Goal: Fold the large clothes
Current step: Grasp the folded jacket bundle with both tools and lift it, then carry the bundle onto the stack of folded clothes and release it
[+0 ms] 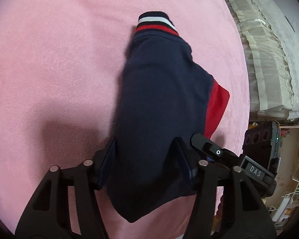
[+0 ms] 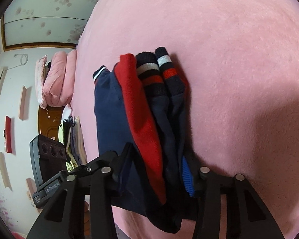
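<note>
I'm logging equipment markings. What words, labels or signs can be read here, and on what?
"DAS": white letters on the black right tongs body, seen from the left wrist.
Power-ring symbol: on the same tongs.
"GenRobot.AI" (roughly; small, blurred): label on the black left tongs body.
Smaller print below it: unreadable.

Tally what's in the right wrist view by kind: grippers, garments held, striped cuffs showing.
Hand-held gripper: 2, right hand-held gripper, left hand-held gripper at lower left
Garment held: 1, navy and red garment
Striped cuffs: 2, cuffs
Total: 5
</note>
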